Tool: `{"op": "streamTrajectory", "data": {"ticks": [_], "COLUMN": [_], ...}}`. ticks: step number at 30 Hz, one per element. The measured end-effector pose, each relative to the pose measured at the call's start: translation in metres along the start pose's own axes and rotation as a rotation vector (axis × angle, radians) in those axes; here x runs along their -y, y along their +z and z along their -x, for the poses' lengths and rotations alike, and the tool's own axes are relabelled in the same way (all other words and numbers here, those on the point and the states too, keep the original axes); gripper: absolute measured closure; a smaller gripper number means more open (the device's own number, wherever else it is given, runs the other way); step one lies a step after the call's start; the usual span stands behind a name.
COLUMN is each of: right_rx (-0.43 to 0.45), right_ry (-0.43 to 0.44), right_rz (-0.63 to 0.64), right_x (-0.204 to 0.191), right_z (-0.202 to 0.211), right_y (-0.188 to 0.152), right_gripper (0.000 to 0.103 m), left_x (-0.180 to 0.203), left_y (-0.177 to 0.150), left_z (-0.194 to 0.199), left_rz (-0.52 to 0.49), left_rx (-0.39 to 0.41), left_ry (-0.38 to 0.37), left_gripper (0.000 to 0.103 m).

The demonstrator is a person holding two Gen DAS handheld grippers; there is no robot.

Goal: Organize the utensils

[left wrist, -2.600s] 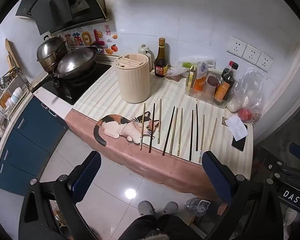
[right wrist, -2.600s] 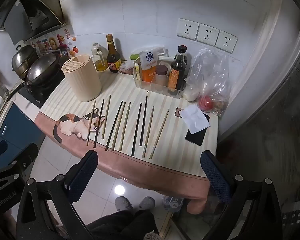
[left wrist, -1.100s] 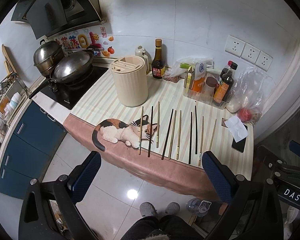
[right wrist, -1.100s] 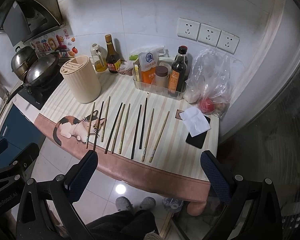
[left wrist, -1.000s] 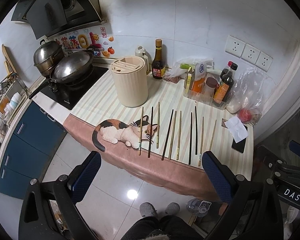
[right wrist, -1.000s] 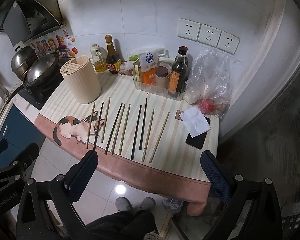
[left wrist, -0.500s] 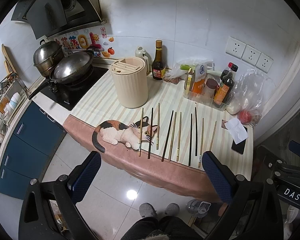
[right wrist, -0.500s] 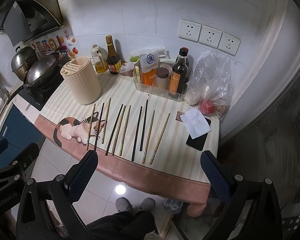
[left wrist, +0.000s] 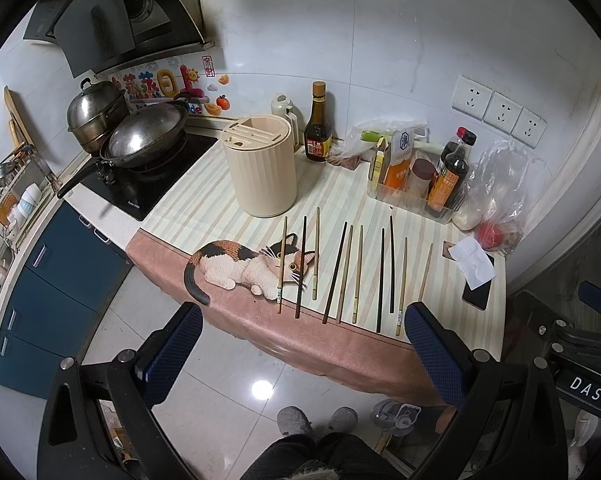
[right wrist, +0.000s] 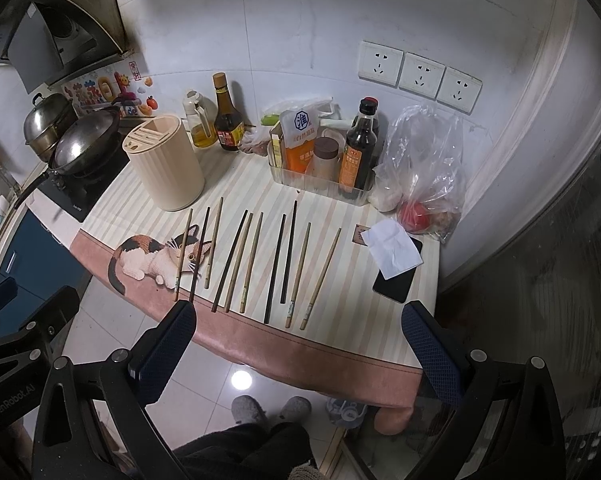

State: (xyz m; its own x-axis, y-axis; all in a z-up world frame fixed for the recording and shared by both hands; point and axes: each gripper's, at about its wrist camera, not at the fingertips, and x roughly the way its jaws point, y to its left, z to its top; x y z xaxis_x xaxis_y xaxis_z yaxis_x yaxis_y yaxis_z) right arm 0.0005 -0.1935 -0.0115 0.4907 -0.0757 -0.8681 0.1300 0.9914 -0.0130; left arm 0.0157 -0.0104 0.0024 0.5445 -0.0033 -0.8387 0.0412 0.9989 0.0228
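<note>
Several chopsticks, light wood and dark, lie side by side in a row (left wrist: 356,268) on the striped counter mat; they also show in the right wrist view (right wrist: 256,256). A beige slotted utensil holder (left wrist: 262,166) stands upright behind their left end, also in the right wrist view (right wrist: 166,164). My left gripper (left wrist: 302,344) is open and empty, held off the counter's front edge. My right gripper (right wrist: 298,340) is open and empty, also in front of the counter, above the floor.
A stove with a wok (left wrist: 144,138) and pot is at the left. Sauce bottles in a clear tray (left wrist: 416,184), a plastic bag (left wrist: 496,200), a phone under a paper (left wrist: 476,280) sit at the back and right. The mat (right wrist: 340,316) has a cat picture.
Both views have drifted slightly, with the counter sitting a little higher and closer in frame. The chopsticks and holder have not moved. Both grippers stay open.
</note>
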Motion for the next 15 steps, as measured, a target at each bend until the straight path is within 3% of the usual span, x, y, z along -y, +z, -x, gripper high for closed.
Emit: {"op": "streamTrajectory", "data": {"ticks": [15], "right_rx": [-0.001], "right_ry": [-0.012], "right_rz": [-0.016], "right_x": [-0.008], "right_z": [0.001], "right_y": [0.011], "right_gripper": [0.000], "left_x": [0.006], "left_y": [0.013], "left_z": [-0.004], "left_rz": [-0.011], "left_rx": [0.000], "left_ry": [-0.010], "left_gripper": [0.000]}}
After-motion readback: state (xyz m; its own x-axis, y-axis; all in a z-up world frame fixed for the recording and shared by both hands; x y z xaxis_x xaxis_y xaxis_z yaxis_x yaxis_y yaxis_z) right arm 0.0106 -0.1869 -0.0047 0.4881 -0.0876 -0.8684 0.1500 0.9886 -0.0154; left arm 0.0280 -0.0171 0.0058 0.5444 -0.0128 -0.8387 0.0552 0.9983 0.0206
